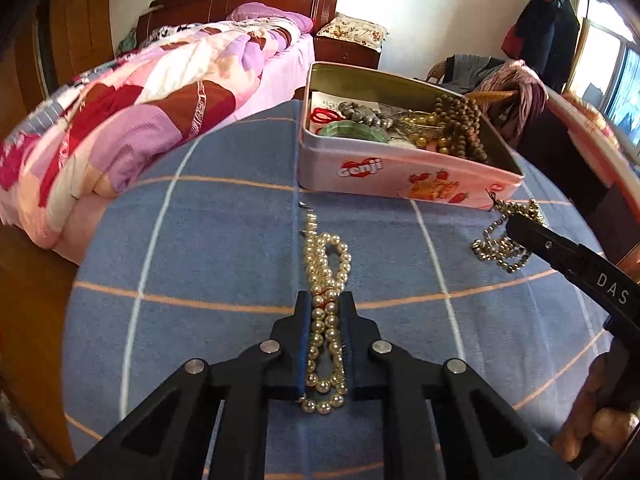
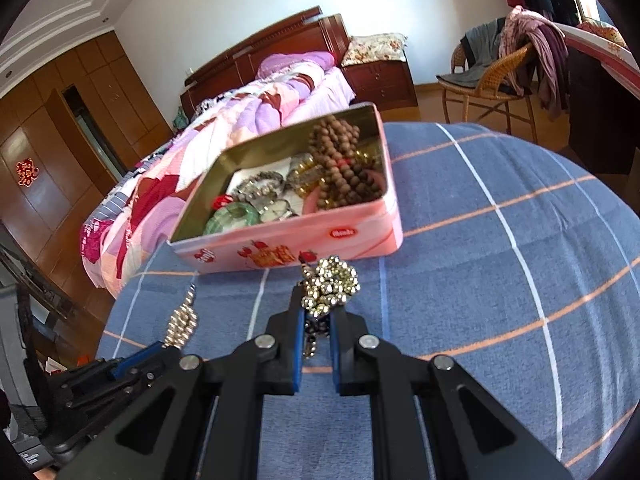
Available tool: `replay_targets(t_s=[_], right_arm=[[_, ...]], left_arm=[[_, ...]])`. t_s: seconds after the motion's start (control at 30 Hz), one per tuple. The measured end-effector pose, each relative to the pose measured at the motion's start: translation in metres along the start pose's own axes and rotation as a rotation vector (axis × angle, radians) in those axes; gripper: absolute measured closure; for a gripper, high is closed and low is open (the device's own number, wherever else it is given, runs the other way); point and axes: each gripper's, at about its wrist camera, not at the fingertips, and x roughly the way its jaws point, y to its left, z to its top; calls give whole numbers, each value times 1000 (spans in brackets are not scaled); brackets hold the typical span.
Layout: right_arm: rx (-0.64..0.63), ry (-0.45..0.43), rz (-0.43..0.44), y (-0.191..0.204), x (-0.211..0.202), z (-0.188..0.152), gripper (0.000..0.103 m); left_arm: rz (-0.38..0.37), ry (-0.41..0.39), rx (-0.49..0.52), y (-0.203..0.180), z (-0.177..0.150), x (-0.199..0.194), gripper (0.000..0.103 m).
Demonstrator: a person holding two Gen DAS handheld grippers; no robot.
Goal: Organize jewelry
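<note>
Now pearl necklace (image 1: 326, 316) within left gripper (image 1: 325, 300)

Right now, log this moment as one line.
left gripper: shut on pearl necklace | right gripper: shut on gold bead chain | tin: open

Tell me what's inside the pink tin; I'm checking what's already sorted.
Inside the pink tin: brown wooden beads, a grey bead bracelet, a green bangle, gold-coloured pieces, something red and a paper. Anything beneath the pile is hidden.
</note>
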Motion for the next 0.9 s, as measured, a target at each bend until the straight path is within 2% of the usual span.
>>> replay_targets(t_s=[0.17,0.23,0.37,0.57,0.7,0.8,0.9], right_arm=[[-3,-25,-11,5,-13,-4,89],[-22,-50,-26,10,-26,-9,89],[-64,-92,-50,22,-51,-19,89],[-95,-127,-60,33,-74,-22,89],[-103,-137,-61,37,-82,-26,89],[-105,-128,-53,40,-83,-31,89],[-113,-119,-50,42,-82,-34,89]], left_arm=[[-39,-41,16,-13,-9,-18,91],[-48,-59,26,-17,-11,-27,103],[-98,-108,26,-23,-13,-49,103],[-109,-171,39,-25,-11,-78,103],[-107,-130,19,-15,-12,-73,103],[-124,-61,5,-12,-11,-50,103],[-109,17,19,-18,-11,-24,102]])
